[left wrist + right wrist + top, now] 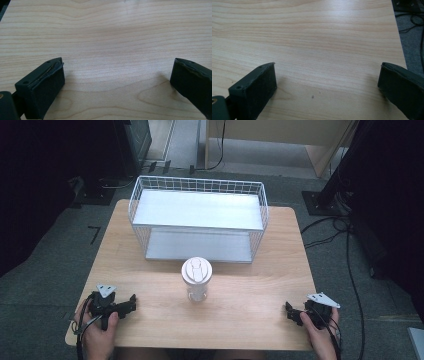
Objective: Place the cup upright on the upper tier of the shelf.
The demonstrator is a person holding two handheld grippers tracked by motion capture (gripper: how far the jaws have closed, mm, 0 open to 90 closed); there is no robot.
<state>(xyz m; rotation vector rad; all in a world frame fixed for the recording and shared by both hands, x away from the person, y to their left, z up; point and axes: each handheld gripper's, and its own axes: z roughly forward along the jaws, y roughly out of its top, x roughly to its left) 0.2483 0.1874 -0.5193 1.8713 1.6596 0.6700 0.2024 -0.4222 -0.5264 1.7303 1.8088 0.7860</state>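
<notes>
The clear plastic cup with a white lid stands upright mid-desk, just before the white wire shelf basket. The left claw and right claw rest spread wide at the near corners of the wooden desk, probably ready to reach in.

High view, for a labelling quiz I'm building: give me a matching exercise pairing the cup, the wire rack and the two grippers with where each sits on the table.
Things:
1. cup
2. rack
3. left gripper
4. right gripper

Places:
A. near right corner of the table
B. far half of the table
C. middle, just in front of the rack
D. near left corner

Pairs: 1-C, 2-B, 3-D, 4-A
</notes>
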